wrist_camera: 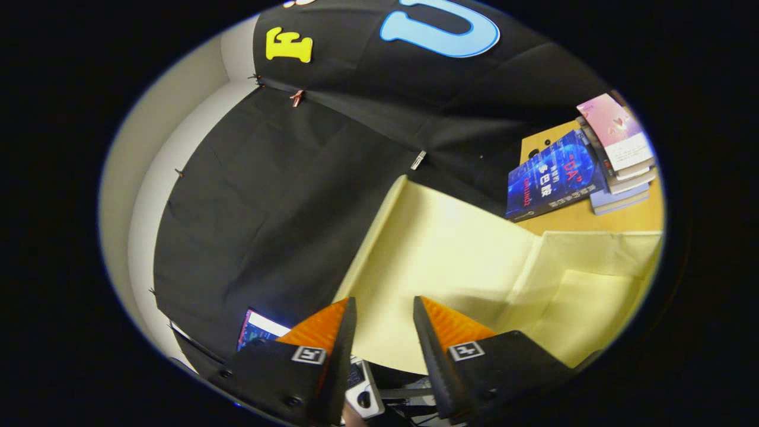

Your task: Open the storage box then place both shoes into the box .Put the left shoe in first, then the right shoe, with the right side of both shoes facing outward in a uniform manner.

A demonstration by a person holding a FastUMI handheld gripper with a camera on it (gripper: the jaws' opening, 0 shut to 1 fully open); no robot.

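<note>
Cream storage box lid raised beyond fingers | hand-held gripper open, empty | books well apart

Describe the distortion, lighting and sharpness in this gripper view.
Gripper view: strong fisheye bending, so the pale yellow box curves; even indoor light, slight glare on the blue book; the open gripper holds nothing, its fingers sharp; the books stay fairly crisp.

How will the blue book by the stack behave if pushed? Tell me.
Likely stiff: the blue book keeps a flat face. It seems to lean on the stack of books, so a push may tip it onto the wooden table. Its glossy cover may be slippery. The gripper hangs open, empty, over the yellow box.
</note>
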